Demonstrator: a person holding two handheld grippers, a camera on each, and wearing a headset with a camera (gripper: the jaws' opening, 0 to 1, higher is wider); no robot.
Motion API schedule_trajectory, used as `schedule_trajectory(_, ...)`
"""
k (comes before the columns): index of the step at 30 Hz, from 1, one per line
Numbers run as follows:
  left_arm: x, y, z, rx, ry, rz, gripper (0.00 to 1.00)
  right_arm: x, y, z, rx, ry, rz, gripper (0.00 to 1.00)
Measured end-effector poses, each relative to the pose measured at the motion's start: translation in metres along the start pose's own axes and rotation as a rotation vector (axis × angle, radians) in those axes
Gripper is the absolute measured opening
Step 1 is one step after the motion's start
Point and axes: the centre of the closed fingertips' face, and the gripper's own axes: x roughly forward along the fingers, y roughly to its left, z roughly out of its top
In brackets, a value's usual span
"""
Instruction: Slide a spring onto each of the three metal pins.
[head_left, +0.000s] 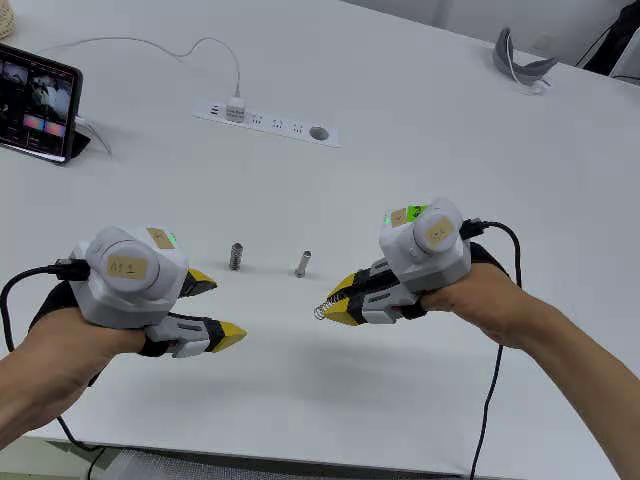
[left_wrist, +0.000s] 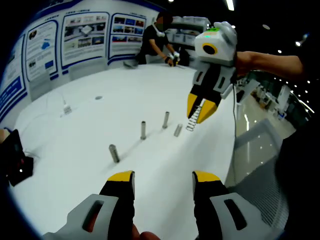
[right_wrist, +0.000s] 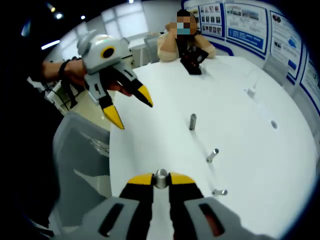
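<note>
Over the white table (head_left: 420, 180) in the head view, my right gripper (head_left: 338, 298) is clenched on one spring (head_left: 322, 310), which pokes out past the yellow tips. My left gripper (head_left: 222, 308) hangs released, with nothing between its jaws. Two pins stand between the grippers: a ribbed pin (head_left: 236, 256) and a smooth pin (head_left: 303, 263).

Through the left gripper view my own jaws gape apart. Opposite, the right gripper (left_wrist: 202, 107) grips the spring (left_wrist: 192, 120), which dangles from its tips. I count four small metal pieces (left_wrist: 143, 130) on the table, too small to tell pin from spring.

Through the right gripper view the spring's round end (right_wrist: 161, 177) sits pinched between my tips. Three metal pieces (right_wrist: 193, 121) lie beyond.
</note>
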Motion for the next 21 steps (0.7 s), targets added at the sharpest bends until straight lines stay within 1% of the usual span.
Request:
schedule_trajectory(11,-0.007,0.012,-0.005,-0.044,-0.009,0.04,0.57,-0.002,-0.023,-0.006,-0.015,0.03,-0.03,0.13)
schedule_trajectory(16,-0.01,0.015,-0.008,-0.061,-0.011,0.05,0.6,-0.002,-0.034,-0.006,-0.019,0.04,-0.043,0.13)
schedule_trajectory(19,-0.012,0.017,-0.01,-0.071,-0.006,0.062,0.65,-0.002,-0.041,-0.004,-0.022,0.044,-0.052,0.13)
schedule_trajectory(21,-0.013,0.018,-0.012,-0.076,-0.003,0.065,0.65,-0.001,-0.046,-0.004,-0.024,0.047,-0.059,0.13)
